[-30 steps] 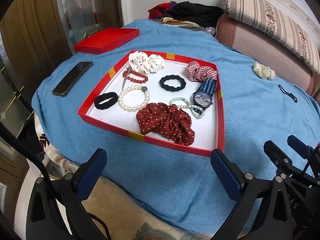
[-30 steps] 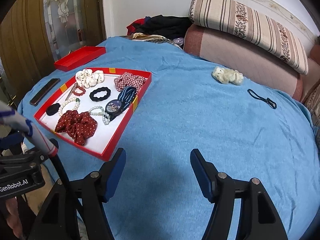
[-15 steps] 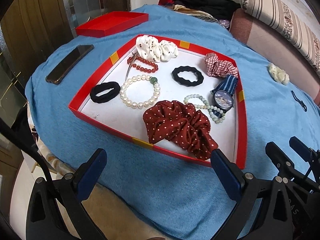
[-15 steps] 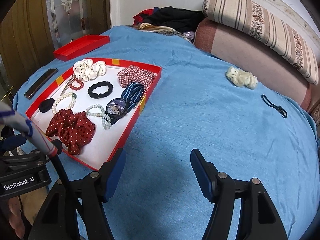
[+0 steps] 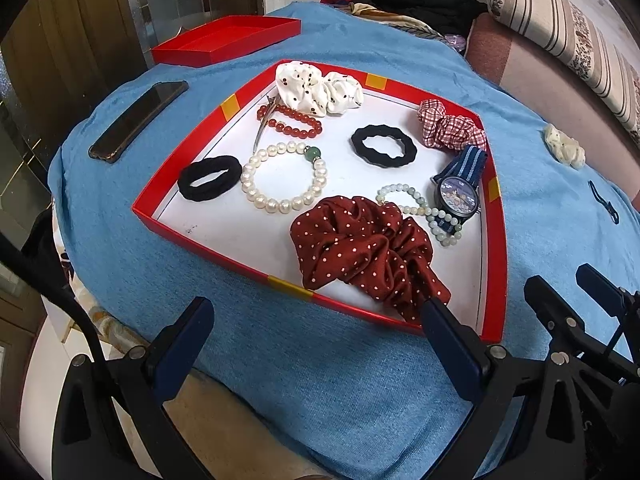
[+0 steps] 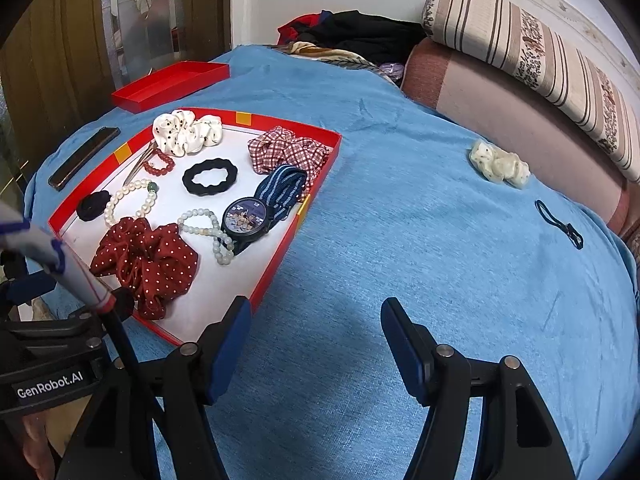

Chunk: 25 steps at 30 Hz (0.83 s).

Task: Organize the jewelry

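Note:
A red tray (image 5: 224, 254) with a white floor lies on the blue cloth. In it are a dark red dotted scrunchie (image 5: 360, 248), a pearl bracelet (image 5: 256, 196), a pale green bead bracelet (image 5: 420, 208), a blue-strapped watch (image 5: 458, 198), two black hair ties (image 5: 192, 192) (image 5: 358, 144), a red bead bracelet (image 5: 296, 120), a white dotted scrunchie (image 5: 312, 88) and a checked scrunchie (image 5: 452, 128). My left gripper (image 5: 316, 320) hangs open over the tray's near edge. My right gripper (image 6: 315, 312) stands open over bare cloth, right of the tray (image 6: 278, 252). A cream scrunchie (image 6: 498, 166) and a thin black loop (image 6: 558, 224) lie outside it.
A shallow red lid (image 5: 224, 40) and a dark phone (image 5: 136, 120) lie left of the tray. A clothes pile (image 6: 360, 36) and a striped cushion (image 6: 540, 60) border the far side. The cloth drops off at the near left edge.
Both grippers have come forward and lower toward the table, so the tray fills more of the left wrist view. Neither gripper's jaws have changed, and nothing on the cloth has shifted.

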Motion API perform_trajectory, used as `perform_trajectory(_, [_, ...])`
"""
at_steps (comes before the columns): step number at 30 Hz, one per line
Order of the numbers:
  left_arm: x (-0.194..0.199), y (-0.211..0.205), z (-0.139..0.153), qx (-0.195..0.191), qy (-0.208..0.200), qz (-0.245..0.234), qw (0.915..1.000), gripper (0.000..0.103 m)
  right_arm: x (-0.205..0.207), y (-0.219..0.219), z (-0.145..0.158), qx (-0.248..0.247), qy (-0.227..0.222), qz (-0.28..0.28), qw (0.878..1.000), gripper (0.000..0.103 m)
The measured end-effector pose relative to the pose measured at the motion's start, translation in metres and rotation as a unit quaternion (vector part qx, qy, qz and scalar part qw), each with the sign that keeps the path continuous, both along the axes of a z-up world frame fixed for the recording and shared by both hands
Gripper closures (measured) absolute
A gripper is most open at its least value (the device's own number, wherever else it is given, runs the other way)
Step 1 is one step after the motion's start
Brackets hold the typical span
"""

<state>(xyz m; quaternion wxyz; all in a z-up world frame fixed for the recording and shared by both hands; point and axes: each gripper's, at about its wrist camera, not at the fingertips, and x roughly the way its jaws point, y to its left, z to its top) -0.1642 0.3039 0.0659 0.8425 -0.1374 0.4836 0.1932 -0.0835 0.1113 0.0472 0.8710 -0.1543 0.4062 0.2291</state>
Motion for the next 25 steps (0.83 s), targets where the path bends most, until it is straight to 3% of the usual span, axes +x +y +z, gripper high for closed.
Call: perform_trajectory(25, [-0.0030,0.0041,0.0016,0.011,0.003,0.016,0.9998,0.000,-0.0029,0.0024,-0.0044,0.006,0.010,0.009,1.000,0.031])
